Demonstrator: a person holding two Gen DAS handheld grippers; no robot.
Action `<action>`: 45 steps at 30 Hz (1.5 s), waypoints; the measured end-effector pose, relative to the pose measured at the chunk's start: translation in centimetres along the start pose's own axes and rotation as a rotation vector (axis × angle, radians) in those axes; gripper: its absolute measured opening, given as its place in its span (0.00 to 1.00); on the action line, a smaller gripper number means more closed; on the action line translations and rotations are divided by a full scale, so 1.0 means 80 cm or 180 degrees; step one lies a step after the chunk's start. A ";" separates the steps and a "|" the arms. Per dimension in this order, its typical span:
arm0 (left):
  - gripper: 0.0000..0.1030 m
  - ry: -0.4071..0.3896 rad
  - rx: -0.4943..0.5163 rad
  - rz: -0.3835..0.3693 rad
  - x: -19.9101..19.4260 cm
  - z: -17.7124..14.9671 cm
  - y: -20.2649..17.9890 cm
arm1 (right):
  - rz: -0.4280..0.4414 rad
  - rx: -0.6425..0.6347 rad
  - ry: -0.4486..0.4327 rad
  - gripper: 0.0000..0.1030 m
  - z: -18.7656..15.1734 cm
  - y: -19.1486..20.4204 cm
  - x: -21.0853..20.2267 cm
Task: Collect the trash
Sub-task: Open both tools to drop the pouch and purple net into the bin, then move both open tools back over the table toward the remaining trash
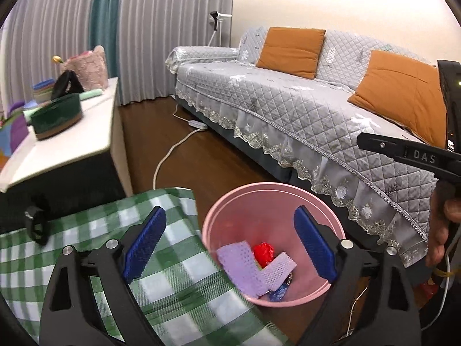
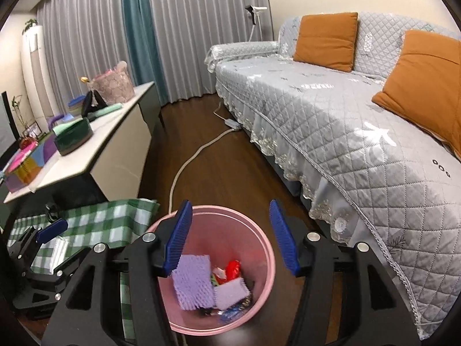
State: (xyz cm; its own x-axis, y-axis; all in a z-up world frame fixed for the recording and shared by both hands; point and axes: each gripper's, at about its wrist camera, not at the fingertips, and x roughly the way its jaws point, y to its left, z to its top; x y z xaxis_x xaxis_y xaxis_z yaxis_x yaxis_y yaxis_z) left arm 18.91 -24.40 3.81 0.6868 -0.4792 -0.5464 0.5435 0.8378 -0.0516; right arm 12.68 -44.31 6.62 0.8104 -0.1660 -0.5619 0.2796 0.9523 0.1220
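Observation:
A pink bin (image 1: 331, 222) stands on the wood floor beside a table with a green checked cloth (image 1: 86, 230). It holds purple foam netting (image 1: 247, 268), a red wrapper (image 1: 263, 252) and other scraps. My left gripper (image 1: 230, 245) is open and empty, over the cloth's edge and the bin's near rim. In the right wrist view the bin (image 2: 259, 236) is right below my right gripper (image 2: 230, 236), which is open and empty, with the purple netting (image 2: 193, 282) and red wrapper (image 2: 233, 268) inside. The left gripper (image 2: 52, 233) shows at left there.
A grey quilted sofa (image 2: 331, 109) with orange cushions (image 2: 325, 39) runs along the right. A white power cable (image 2: 187, 164) crosses the floor. A low white cabinet (image 2: 109, 141) on the left carries a green box (image 2: 73, 137), a basket and several coloured items.

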 end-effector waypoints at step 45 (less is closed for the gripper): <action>0.71 -0.0308 -0.0571 0.1011 -0.212 -0.063 0.194 | 0.0988 -0.0704 -0.0011 0.55 -0.030 0.203 -0.043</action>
State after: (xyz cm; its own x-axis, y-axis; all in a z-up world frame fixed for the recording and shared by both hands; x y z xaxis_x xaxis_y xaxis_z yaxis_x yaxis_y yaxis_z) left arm 13.27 -1.93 8.09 0.8547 -0.2035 -0.4775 0.2089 0.9770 -0.0425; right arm 13.19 -27.62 8.60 0.8409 0.1385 -0.5232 -0.0970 0.9896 0.1061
